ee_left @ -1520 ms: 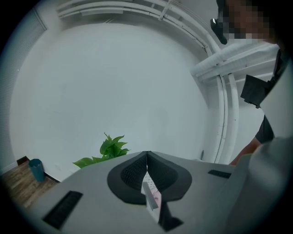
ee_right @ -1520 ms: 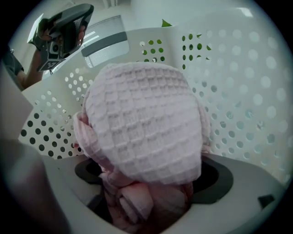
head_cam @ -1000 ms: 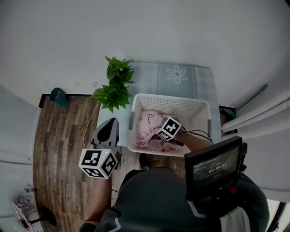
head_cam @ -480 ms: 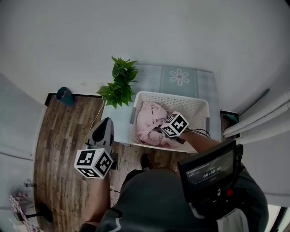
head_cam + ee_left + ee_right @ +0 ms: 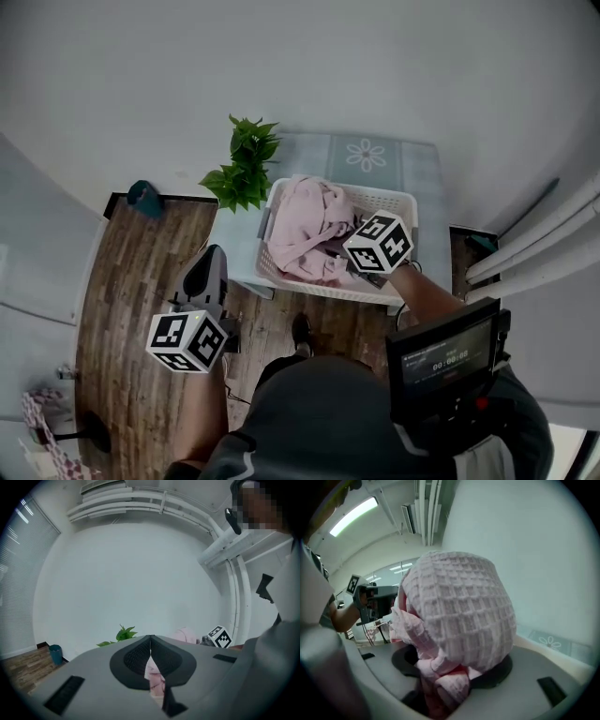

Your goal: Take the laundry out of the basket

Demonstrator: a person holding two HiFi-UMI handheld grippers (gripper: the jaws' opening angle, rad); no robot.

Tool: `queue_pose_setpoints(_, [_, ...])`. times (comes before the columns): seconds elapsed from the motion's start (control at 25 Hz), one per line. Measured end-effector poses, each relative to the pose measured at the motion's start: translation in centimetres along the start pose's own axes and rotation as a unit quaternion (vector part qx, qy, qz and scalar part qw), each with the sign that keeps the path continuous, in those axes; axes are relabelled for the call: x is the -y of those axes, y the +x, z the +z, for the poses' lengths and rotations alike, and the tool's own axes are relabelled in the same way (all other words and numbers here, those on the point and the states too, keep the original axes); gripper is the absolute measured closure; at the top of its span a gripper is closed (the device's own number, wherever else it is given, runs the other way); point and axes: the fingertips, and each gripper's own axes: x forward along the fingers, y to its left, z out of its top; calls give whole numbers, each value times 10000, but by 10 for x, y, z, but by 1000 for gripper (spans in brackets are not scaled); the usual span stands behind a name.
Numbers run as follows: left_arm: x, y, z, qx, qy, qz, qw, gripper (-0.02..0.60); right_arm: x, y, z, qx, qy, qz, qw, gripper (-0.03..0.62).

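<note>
One pink waffle-weave cloth (image 5: 459, 606) is clamped in my right gripper (image 5: 445, 681), whose jaws have just closed on a bunched fold. If that thick bunch slips, or the trailing end snags the rim, it drops back or drags the white laundry basket (image 5: 398, 200). The cloth is half raised, its lower part inside; whatever lies beneath is hidden. My left gripper (image 5: 150, 641) has its jaws together, empty, well aside.
</note>
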Motion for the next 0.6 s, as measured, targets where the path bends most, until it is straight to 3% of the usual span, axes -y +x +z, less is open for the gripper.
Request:
queue_pose_setpoints(0.2, [23, -24, -5, -101, 140, 42, 9998, 571, -17, -39, 33, 512, -356, -31, 9981, 333])
queue_pose_setpoints(0.6, [17, -66, -5, 44, 51, 296, 9995, 571, -76, -80, 111, 1404, -732, 222, 9871, 333])
